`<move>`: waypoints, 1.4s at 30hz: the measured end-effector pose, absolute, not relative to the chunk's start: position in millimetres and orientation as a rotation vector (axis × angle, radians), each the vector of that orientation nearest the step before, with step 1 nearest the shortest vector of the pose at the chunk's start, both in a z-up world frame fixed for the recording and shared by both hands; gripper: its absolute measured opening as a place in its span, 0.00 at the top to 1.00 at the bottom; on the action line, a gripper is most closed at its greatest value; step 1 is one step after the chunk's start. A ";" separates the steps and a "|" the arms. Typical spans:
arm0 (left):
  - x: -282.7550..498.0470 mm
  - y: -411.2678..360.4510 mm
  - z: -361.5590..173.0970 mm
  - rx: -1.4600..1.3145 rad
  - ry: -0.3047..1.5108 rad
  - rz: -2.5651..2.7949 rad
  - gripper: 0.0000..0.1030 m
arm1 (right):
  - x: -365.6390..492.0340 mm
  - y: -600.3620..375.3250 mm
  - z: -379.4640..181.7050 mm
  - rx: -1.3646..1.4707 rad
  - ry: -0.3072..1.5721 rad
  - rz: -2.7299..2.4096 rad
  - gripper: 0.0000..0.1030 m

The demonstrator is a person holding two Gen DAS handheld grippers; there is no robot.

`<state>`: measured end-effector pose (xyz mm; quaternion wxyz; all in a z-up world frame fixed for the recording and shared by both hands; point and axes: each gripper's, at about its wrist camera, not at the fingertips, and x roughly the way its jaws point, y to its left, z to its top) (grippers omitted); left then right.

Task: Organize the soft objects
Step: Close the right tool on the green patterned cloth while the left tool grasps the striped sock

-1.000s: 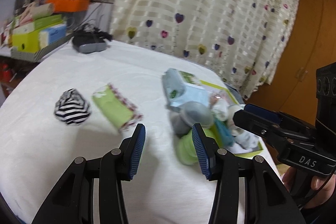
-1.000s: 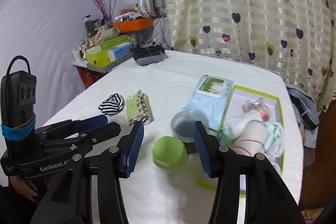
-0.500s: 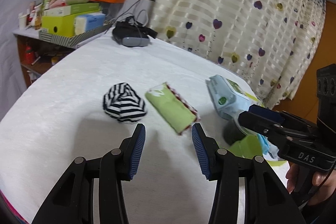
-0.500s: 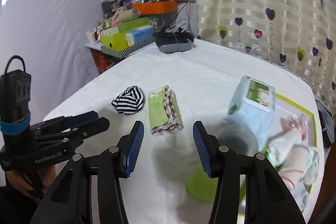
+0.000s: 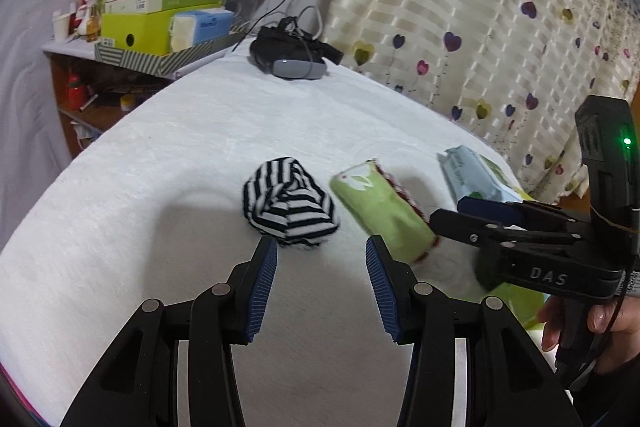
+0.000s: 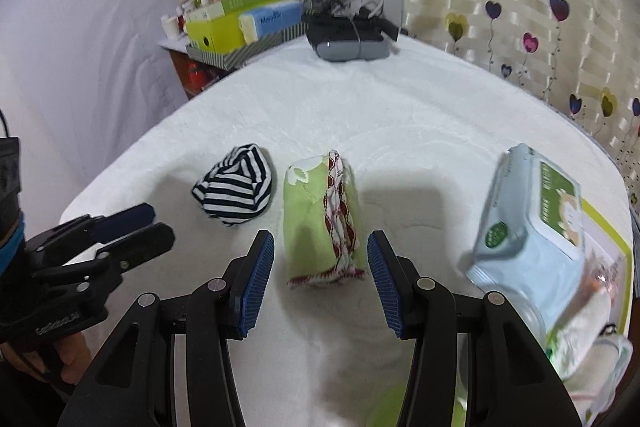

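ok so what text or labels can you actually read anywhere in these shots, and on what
"DAS": side of the right gripper body, left wrist view.
"GenRobot.AI": side of the left gripper body, partly blurred.
Blue tissue box: a word starting "M", too blurred to finish.
Wipes pack and green boxes: print too small to read.

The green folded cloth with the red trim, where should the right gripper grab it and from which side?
Judging from the right wrist view, grip the green folded cloth across its narrow width near its middle, coming down from above. It lies flat, long axis running away from the right gripper, whose open jaws already straddle its near end, so the pads would close on its long sides.
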<state>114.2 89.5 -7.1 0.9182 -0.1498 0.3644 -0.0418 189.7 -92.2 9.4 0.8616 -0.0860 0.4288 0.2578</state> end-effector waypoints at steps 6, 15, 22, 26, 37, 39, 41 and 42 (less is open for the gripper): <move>128.3 96.6 -6.6 -0.284 0.759 -0.051 0.56 | 208.8 -76.3 -2.8 -0.187 0.958 0.553 0.51; 148.1 99.0 -9.6 -0.270 0.776 -0.052 0.56 | 229.1 -65.1 -15.6 -0.213 1.028 0.526 0.51; 164.4 99.0 -15.5 -0.256 0.800 -0.044 0.54 | 237.3 -59.0 -26.9 -0.209 1.084 0.529 0.52; 173.1 99.2 -17.7 -0.265 0.803 -0.054 0.52 | 227.5 -60.4 -17.1 -0.230 1.029 0.539 0.75; 202.9 84.9 -35.0 -0.218 0.867 -0.021 0.48 | 208.4 -91.0 17.6 -0.148 0.912 0.540 0.77; 206.6 83.6 -42.2 -0.215 0.904 -0.003 0.48 | 206.8 -95.3 19.5 -0.136 0.905 0.547 0.77; 207.1 81.3 -45.9 -0.199 0.904 0.018 0.48 | 204.0 -99.2 20.7 -0.109 0.896 0.576 0.77; 206.3 78.4 -46.2 -0.182 0.906 0.025 0.48 | 203.7 -100.6 20.8 -0.097 0.898 0.585 0.77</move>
